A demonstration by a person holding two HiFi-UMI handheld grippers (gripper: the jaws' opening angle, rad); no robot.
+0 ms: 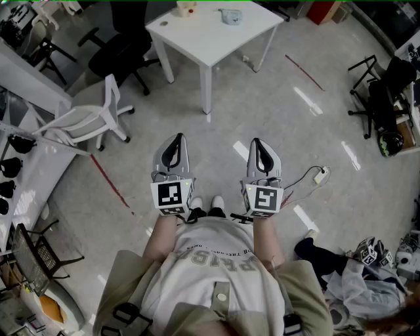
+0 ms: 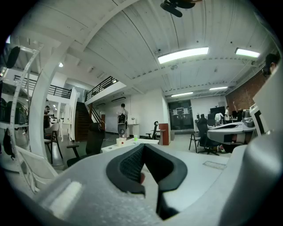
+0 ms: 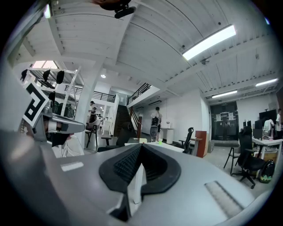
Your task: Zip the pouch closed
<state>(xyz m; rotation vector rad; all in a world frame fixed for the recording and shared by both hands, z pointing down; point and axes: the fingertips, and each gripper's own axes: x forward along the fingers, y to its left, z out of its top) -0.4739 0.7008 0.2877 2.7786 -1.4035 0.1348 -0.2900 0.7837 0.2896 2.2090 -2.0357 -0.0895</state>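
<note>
The pouch (image 1: 231, 16), a small grey-blue item, is seen lying on the white table (image 1: 210, 39) near its far edge, at 12 o'clock from the grippers and well apart from them. A beige object (image 1: 187, 8) is set on the same table at 9 o'clock of the pouch. A black office chair (image 1: 121, 52) is placed at 9 o'clock of the table, and a white chair (image 1: 92, 121) at 8 o'clock of it. The left gripper (image 1: 174, 141) and the right gripper (image 1: 257, 144) are held level and side by side over the floor (image 1: 275, 111), in front of the person's torso. In each gripper view the jaws are seen pressed together with nothing between them. A white plug (image 1: 321, 175) on a cable is seen on the floor at 3 o'clock of the right gripper.
</note>
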